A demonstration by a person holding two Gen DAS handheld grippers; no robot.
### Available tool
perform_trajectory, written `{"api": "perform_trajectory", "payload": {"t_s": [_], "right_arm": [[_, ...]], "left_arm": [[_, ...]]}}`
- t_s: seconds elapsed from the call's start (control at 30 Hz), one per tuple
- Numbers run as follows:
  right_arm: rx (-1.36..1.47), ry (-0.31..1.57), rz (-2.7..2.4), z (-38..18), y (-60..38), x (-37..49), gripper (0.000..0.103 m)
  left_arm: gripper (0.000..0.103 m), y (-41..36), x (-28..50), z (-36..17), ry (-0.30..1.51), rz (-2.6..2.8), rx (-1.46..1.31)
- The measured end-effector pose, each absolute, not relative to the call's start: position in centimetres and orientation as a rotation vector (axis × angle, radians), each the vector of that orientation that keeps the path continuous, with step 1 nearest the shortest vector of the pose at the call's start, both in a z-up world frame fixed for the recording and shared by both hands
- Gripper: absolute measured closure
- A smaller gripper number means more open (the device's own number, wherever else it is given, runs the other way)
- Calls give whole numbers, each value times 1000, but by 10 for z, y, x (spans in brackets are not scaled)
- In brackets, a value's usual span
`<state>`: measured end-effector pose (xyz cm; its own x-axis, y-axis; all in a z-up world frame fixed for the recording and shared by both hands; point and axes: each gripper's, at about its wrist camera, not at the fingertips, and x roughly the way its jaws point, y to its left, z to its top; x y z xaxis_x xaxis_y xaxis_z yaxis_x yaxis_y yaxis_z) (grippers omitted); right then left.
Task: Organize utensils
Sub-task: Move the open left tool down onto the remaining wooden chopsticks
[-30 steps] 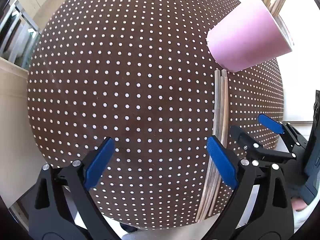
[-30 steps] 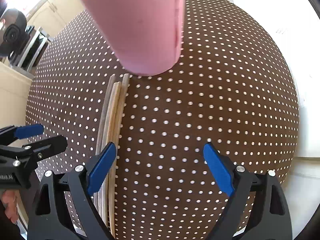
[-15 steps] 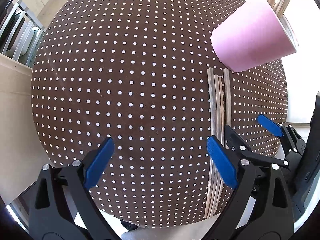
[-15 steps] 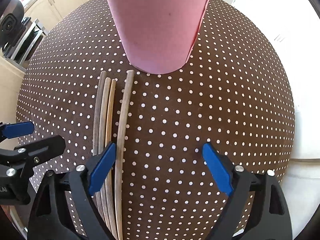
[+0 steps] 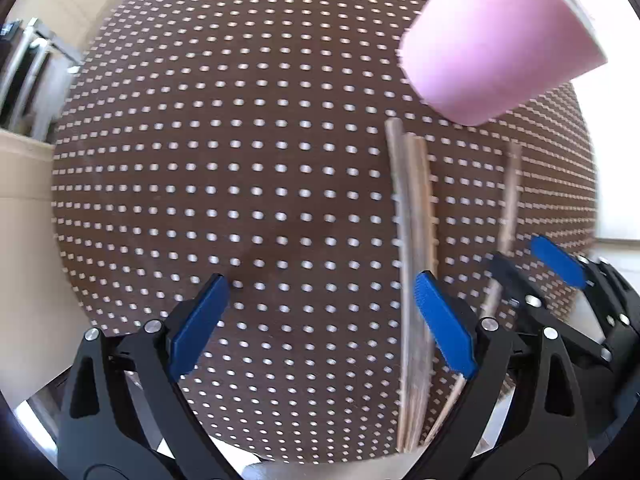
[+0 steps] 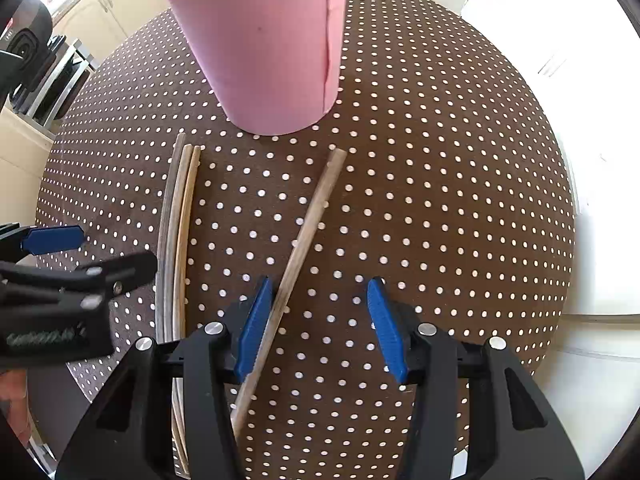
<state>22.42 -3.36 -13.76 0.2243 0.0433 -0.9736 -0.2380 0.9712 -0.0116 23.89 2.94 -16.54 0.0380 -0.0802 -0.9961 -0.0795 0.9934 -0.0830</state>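
One chopstick (image 6: 308, 232) lies between the right tool (image 6: 320, 320) (jaws closing, unclamped); left tool (image 5: 320, 320) wide

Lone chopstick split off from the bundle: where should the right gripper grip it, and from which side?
Grip the lone chopstick mid-shaft, from straight above, jaws across its width. It lies flat and slanted on the dotted tablecloth, apart from the bundle. The right gripper, jaws just closing, already straddles it, one pad beside it.

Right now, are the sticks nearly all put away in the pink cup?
Just started. The pink cup already holds some sticks. The right gripper, jaws just closing, has one chopstick between them, touching one pad, not clamped. Three chopsticks lie on the dotted tablecloth. The left gripper is open, empty.
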Motion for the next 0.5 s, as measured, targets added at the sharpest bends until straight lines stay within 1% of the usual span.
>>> {"api": "perform_trajectory", "payload": {"t_s": [0.13,0.27,0.33,0.4,0.5], "right_arm": [[-188,1314,206,-139,-44,220,56],[-186,1303,215,-138,-48,213,56],[-183,1297,215,-141,-55,213,56],[-184,1291,216,-134,-76,201,56],[-187,1287,214,-130,-77,196,56]], "left_arm": [[11,18,240,-166,1529,49,-109],[11,21,238,-171,1556,57,-170],[11,19,237,-171,1536,68,-163],[11,14,236,-169,1534,75,-163],[11,8,236,-170,1526,75,-159]]}}
